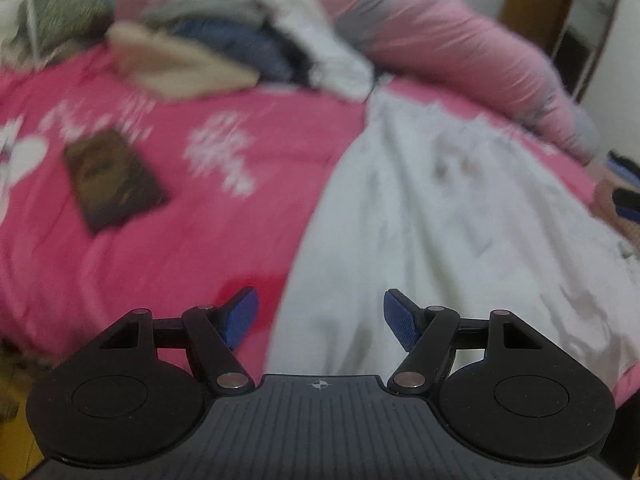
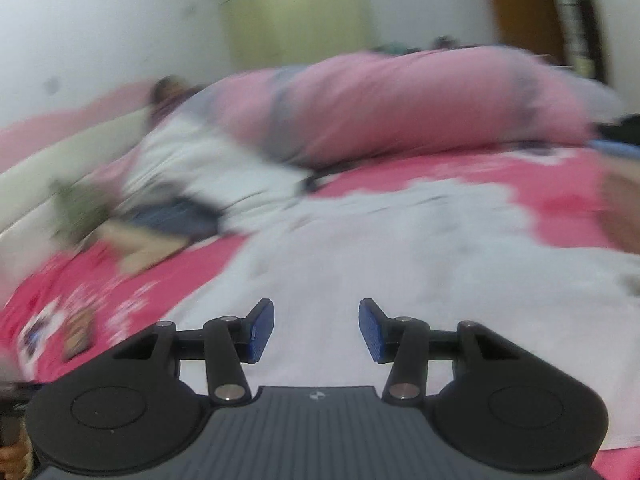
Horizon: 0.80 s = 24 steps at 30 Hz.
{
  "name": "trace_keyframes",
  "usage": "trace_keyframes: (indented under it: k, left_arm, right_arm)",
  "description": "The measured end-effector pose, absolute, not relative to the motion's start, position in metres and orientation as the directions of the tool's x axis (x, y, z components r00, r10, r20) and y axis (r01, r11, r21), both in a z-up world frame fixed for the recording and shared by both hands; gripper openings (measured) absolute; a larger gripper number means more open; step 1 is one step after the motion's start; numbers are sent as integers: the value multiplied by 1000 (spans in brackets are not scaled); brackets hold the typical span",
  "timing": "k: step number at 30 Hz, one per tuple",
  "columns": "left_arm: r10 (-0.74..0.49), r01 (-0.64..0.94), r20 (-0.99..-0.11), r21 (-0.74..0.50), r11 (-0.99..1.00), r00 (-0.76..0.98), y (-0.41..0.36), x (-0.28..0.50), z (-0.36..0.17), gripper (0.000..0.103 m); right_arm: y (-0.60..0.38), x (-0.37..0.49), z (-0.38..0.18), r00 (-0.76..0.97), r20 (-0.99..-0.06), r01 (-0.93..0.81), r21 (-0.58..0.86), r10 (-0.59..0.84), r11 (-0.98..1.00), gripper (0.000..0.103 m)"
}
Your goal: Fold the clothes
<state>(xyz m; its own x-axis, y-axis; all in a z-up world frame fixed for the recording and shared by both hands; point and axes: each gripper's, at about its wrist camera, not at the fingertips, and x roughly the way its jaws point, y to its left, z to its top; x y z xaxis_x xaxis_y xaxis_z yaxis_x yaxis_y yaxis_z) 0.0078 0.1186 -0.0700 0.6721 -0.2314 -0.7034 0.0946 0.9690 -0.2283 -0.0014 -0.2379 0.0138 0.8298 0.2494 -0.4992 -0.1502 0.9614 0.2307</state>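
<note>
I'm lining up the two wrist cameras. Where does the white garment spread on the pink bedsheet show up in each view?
Left wrist view: the white garment fills the centre and right, running down toward the open left tool.
Right wrist view: it covers the middle and lower right, directly ahead of the open right tool.
Shared landmark: the rolled pale pink quilt behind it.

A dark brown booklet (image 1: 114, 180) lies flat on the pink bedspread (image 1: 180, 216). A rolled pink quilt (image 2: 392, 104) lies along the bed's far side. A wooden door (image 1: 532, 4) stands beyond.
</note>
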Motion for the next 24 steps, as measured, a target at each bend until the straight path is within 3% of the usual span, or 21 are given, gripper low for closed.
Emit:
trace_keyframes:
  k: [6, 8, 10, 12, 19, 24]
  left_arm:
    - [-196, 91, -724, -181, 979, 661, 124, 2, -89, 66]
    - [-170, 82, -714, -156, 984, 679, 122, 0, -88, 47]
    - [-147, 64, -704, -143, 988, 695, 123, -1, -85, 15]
    - [-185, 51, -695, -210, 976, 695, 132, 0, -81, 2]
    - [-176, 11, -589, -272, 962, 788, 158, 31, -28, 0]
    - [-25, -43, -469, -135, 990, 883, 168, 79, 21, 0]
  right_arm:
    - [-185, -5, -4, 776, -523, -253, 254, 353, 934, 50]
    - [-185, -8, -7, 769, -532, -239, 277, 356, 931, 50]
    - [-189, -15, -8, 767, -536, -218, 297, 352, 929, 50]
    - [-196, -19, -10, 771, -538, -193, 312, 341, 930, 50]
    - [-215, -34, -16, 786, -548, -121, 319, 287, 940, 50]
    - [-218, -40, -20, 791, -556, -90, 308, 256, 947, 50]
